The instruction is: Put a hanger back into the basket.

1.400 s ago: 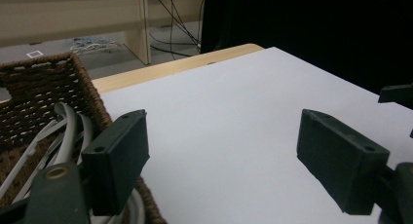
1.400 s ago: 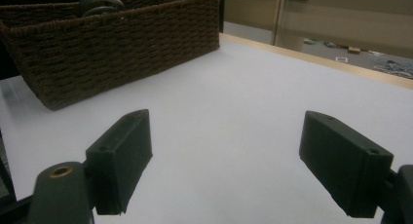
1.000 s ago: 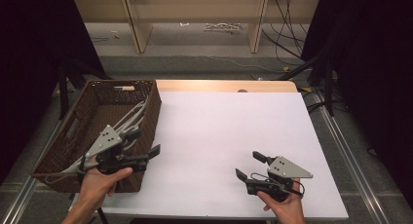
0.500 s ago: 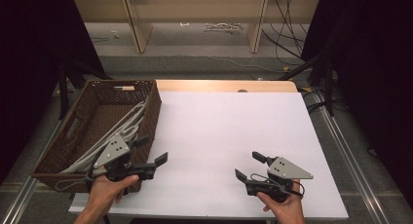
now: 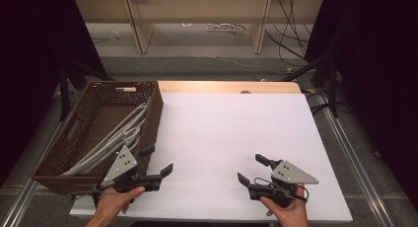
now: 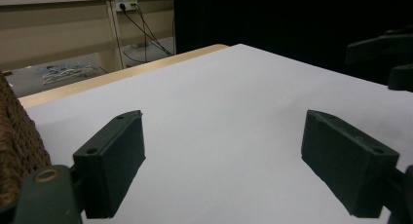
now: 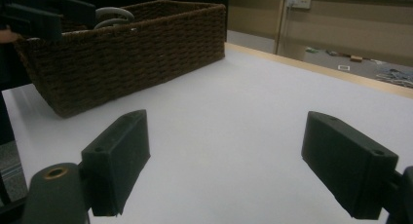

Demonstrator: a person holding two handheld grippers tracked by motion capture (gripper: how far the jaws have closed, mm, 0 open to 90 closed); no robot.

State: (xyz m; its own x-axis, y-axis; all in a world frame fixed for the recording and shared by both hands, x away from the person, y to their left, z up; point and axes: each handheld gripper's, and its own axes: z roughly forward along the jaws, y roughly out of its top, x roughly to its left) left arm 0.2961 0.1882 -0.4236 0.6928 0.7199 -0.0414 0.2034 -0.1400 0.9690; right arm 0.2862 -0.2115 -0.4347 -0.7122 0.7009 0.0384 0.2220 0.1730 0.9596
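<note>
The left gripper had withdrawn from over the basket across the preceding second: it first stood above the basket's near right corner, then moved toward the person and rightward, and at this moment it hovered just off that corner, over the white table surface, with its jaws spread wide and nothing between them. The left gripper view confirmed the gap, with bare table between the two black jaws. The right gripper had not shifted; it rested near the table's front edge, well apart from the basket, jaws likewise spread and empty. The grey hangers lay inside the basket, slanted against its right wall, their ends also visible above the rim in the right gripper view. The withdrawal suggested that the hangers were already deposited, and that both tools stood free for the next item.
</note>
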